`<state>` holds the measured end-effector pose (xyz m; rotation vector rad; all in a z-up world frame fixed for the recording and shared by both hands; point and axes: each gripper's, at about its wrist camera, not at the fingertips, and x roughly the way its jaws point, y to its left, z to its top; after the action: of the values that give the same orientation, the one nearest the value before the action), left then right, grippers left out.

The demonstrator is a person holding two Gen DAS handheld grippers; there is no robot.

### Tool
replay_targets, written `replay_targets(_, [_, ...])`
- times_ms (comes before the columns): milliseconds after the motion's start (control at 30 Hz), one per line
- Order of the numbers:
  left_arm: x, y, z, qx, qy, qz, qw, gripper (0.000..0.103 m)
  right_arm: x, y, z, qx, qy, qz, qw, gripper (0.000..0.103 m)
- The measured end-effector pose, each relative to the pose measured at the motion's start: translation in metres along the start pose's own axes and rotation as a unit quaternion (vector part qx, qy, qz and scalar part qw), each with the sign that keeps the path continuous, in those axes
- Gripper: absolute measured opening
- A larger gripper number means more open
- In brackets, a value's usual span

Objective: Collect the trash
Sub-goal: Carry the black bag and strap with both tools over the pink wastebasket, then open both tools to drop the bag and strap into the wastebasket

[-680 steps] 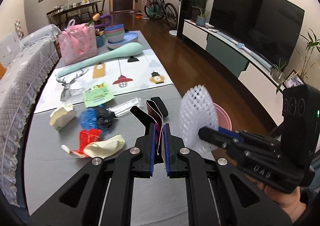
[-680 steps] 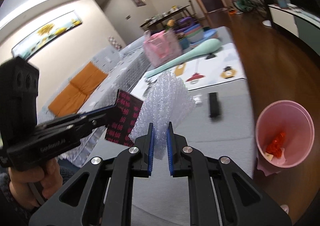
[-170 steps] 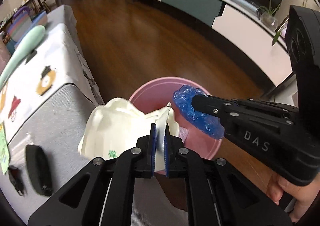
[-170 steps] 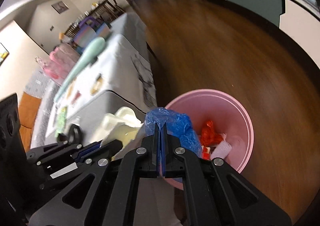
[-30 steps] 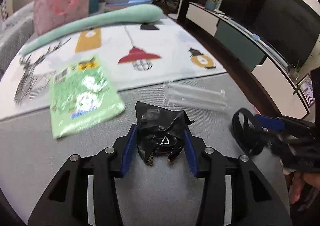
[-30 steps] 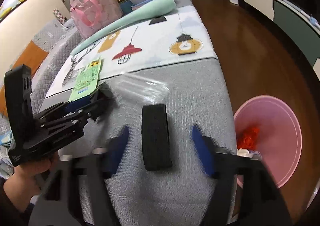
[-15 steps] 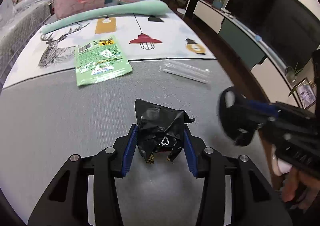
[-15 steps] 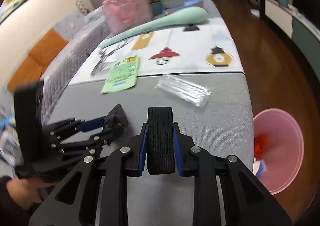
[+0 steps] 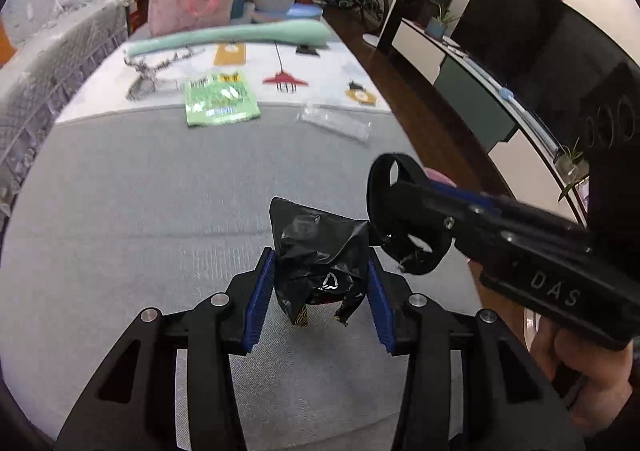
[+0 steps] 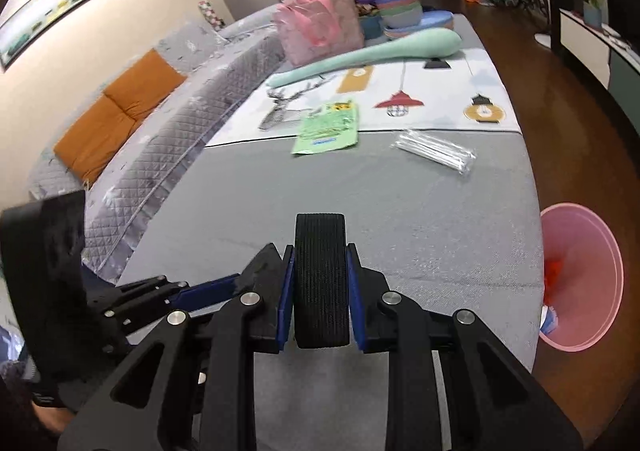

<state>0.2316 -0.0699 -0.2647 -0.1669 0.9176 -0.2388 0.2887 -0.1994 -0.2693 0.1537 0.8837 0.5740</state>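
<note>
My left gripper (image 9: 320,295) is shut on a crumpled black plastic bag (image 9: 320,255) and holds it above the grey table (image 9: 140,211). My right gripper (image 10: 320,291) is shut on a black toy wheel (image 10: 321,275); in the left wrist view the wheel (image 9: 404,215) sits just right of the bag. A pink trash bin (image 10: 580,275) stands on the floor at the table's right edge with red and blue trash inside. A green wrapper (image 10: 328,127) and a clear plastic packet (image 10: 436,151) lie farther back on the table.
A white printed cloth (image 10: 420,99) covers the far half of the table, with a long mint cushion (image 10: 372,51), a pink bag (image 10: 320,31) and stacked bowls (image 10: 400,15) behind. A grey sofa (image 10: 160,111) runs along the left. A TV cabinet (image 9: 480,91) lines the right wall.
Both grippers have pulled back and lifted from the table with the black bag and the wheel. The right gripper has moved closer to the left one, and the bin shows more fully.
</note>
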Motion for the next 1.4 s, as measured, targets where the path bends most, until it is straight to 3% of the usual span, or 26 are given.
replay_targets(133, [-0.012, -0.021, 0.017, 0.008, -0.016, 0.003, 0.9998, 0.044, -0.022, -0.009, 0.003, 0.016, -0.031, 0.031, 0.999, 0.025])
replay_targets(300, [-0.009, -0.065, 0.035, 0.061, -0.023, 0.011, 0.9978, 0.044, -0.051, -0.036, 0.006, 0.034, -0.063, 0.030, 0.997, 0.025])
replay_targets(500, [-0.015, -0.117, 0.053, 0.115, -0.063, 0.059, 0.9897, 0.044, -0.089, -0.073, 0.007, 0.070, -0.103, 0.018, 0.992, 0.024])
replay_targets(633, [-0.004, -0.138, 0.064, 0.137, -0.060, 0.055, 0.9872, 0.044, -0.108, -0.099, 0.006, 0.079, -0.120, 0.001, 0.990, 0.024])
replay_targets(900, [0.042, -0.168, 0.076, 0.157, -0.025, 0.028, 0.9869, 0.044, -0.131, -0.163, 0.005, 0.102, -0.117, -0.059, 0.986, 0.024])
replay_targets(1033, [0.068, -0.193, 0.080, 0.188, -0.016, 0.018, 0.9819, 0.044, -0.138, -0.208, 0.008, 0.135, -0.121, -0.090, 0.979, 0.024])
replay_targets(1400, [0.141, -0.251, 0.081, 0.233, 0.005, -0.003, 0.9724, 0.044, -0.106, -0.268, -0.007, 0.180, -0.085, -0.149, 0.969, 0.024])
